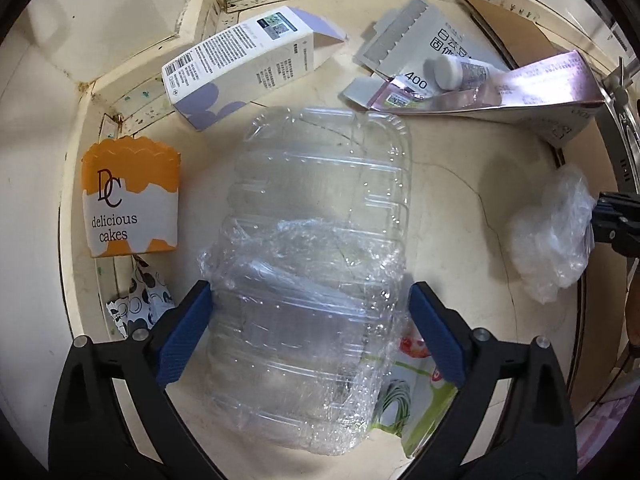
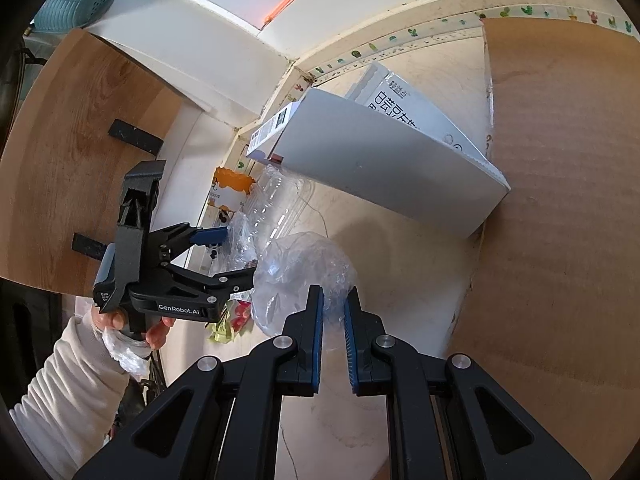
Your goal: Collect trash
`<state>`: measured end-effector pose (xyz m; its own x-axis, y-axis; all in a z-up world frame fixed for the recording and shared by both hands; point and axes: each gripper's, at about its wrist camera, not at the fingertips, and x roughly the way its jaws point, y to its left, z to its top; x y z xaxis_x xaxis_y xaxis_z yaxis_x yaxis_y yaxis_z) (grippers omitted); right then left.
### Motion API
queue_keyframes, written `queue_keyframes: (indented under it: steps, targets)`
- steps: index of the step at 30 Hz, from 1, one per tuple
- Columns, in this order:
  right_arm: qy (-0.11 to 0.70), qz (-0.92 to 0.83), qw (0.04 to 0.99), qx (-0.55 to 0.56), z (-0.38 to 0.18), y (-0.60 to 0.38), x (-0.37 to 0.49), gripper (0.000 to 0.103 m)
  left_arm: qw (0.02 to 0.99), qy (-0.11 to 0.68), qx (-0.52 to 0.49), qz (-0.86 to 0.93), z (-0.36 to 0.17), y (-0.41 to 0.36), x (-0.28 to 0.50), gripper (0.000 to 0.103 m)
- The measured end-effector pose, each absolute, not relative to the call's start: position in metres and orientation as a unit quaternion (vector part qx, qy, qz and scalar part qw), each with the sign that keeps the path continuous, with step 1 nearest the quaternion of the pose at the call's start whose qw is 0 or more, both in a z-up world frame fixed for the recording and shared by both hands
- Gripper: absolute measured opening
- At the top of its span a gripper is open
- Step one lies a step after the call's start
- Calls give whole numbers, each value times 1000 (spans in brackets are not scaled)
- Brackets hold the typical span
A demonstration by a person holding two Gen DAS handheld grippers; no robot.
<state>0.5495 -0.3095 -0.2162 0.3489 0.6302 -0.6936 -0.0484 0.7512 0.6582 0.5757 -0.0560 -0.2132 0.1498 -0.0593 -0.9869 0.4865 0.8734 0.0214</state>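
A clear ribbed plastic container (image 1: 320,208) with crinkled film over it lies on the cream floor. My left gripper (image 1: 310,286) points down over it, open wide, one blue pad on each side of its near half. In the right wrist view the left gripper (image 2: 236,254) straddles the same container (image 2: 276,200). My right gripper (image 2: 334,312) is shut on a crumpled clear plastic bag (image 2: 304,264). That bag (image 1: 552,236) hangs at the right edge of the left wrist view, with the right gripper's fingertips (image 1: 616,216) on it.
An orange "delicious cakes" cup (image 1: 130,200), a white-and-purple box (image 1: 240,64), a grey box (image 1: 416,40), a small bottle (image 1: 456,70), a pink foil carton (image 1: 500,92) and a colourful wrapper (image 1: 416,396) lie around. Cardboard (image 2: 560,240) stands right; walls close the corner.
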Motion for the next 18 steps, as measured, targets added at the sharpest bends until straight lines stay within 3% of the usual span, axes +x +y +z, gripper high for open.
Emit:
queue_keyframes:
  steps: [7,18]
  targets:
    - [525,216,779,268,-215,-308,547,10,749,629,149,-147,-207,-44,568,85]
    - [504,193,809,234,-178,-294,521,10,775,610,133,-98,-164,-42,517,84]
